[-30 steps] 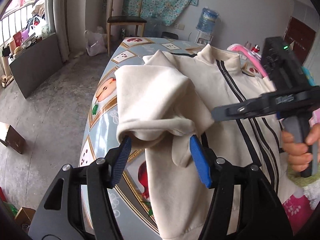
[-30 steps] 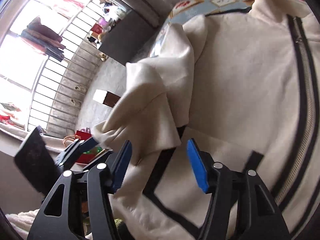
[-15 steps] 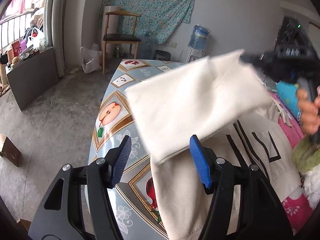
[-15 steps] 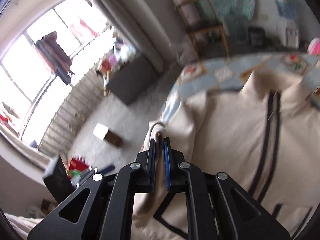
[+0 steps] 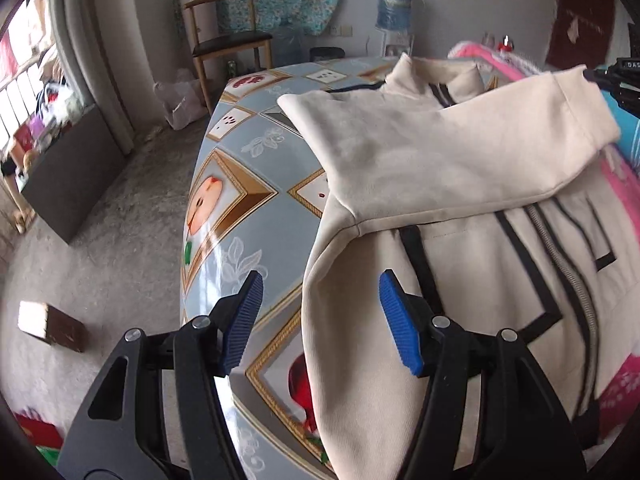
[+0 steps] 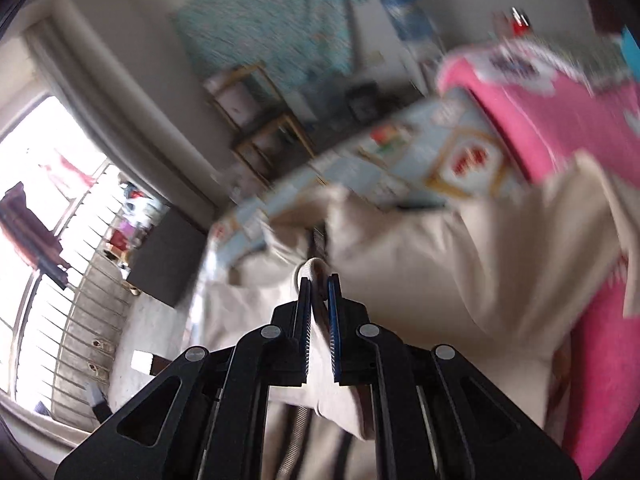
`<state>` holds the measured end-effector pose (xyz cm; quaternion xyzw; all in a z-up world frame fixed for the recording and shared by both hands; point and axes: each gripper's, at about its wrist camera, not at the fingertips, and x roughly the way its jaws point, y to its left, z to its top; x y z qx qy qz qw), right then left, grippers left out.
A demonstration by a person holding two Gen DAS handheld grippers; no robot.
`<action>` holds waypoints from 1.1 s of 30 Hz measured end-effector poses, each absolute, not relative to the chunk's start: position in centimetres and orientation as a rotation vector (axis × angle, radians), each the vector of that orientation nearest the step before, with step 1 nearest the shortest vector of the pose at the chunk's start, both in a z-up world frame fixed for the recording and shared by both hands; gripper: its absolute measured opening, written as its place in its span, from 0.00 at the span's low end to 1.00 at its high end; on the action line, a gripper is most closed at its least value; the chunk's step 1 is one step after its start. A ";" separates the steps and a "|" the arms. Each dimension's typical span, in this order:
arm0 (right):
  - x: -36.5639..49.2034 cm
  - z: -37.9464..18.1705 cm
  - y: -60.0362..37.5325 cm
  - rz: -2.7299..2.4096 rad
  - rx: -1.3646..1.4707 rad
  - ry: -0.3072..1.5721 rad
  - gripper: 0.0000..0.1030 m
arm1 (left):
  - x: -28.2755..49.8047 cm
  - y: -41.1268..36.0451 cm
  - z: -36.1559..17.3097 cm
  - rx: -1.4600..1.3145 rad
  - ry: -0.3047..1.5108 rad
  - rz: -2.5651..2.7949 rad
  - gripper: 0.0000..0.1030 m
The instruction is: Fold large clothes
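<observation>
A cream zip jacket (image 5: pixel 460 264) with dark stripes lies front-up on the patterned table (image 5: pixel 240 200). Its left sleeve (image 5: pixel 440 148) is stretched across the chest toward the right. My left gripper (image 5: pixel 318 320) is open and empty, low over the jacket's left hem edge. My right gripper (image 6: pixel 319 280) is shut on the sleeve cuff (image 6: pixel 314 270); its body shows at the far right edge of the left wrist view (image 5: pixel 616 76). The right wrist view is motion-blurred, with the jacket (image 6: pixel 460 260) below.
A pink blanket (image 5: pixel 624 184) lies under the jacket's right side; it also shows in the right wrist view (image 6: pixel 560 120). A wooden chair (image 5: pixel 228 40) and a water bottle (image 5: pixel 394 4) stand beyond the table. A small box (image 5: pixel 50 326) sits on the floor at left.
My right gripper closed on the bunched sleeve cuff, lifted it and pulled the sleeve across the jacket to the right. The sleeve now lies lower and stretched. My left gripper stayed open.
</observation>
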<state>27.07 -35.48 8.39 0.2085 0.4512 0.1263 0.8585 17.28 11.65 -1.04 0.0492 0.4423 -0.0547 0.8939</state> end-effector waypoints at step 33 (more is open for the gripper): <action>45.9 -5.3 5.2 0.751 -0.098 1.435 0.47 | 20.9 13.9 -3.5 0.062 0.856 0.029 0.51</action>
